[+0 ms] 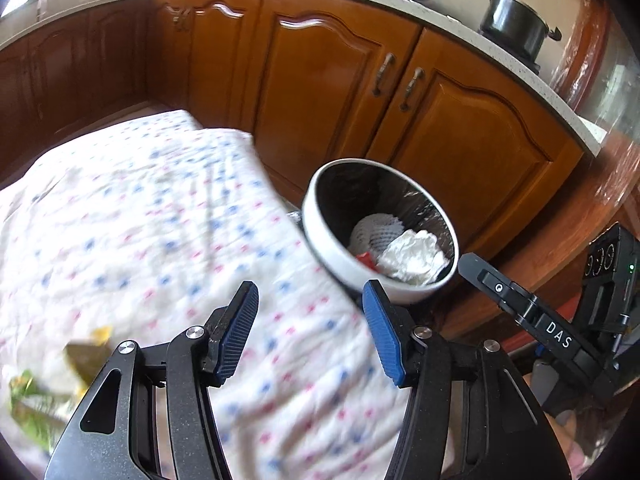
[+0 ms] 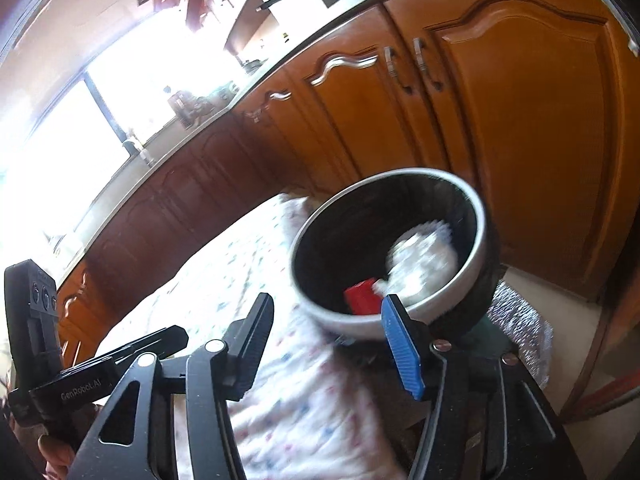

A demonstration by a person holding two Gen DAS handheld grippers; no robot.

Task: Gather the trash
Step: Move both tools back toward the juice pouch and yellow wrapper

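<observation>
A round bin with a white rim and black liner stands beside the table; it also shows in the right wrist view. Inside lie crumpled white paper, white foam netting and a red scrap; the red scrap and white trash show in the right view too. My left gripper is open and empty over the table's right edge, just short of the bin. My right gripper is open and empty, close to the bin's near rim. Green and yellow wrappers lie at the table's left.
The table wears a white cloth with blue and red dots. Wooden kitchen cabinets stand behind the table and bin. A pot sits on the counter. The right gripper's body shows at the right of the left view.
</observation>
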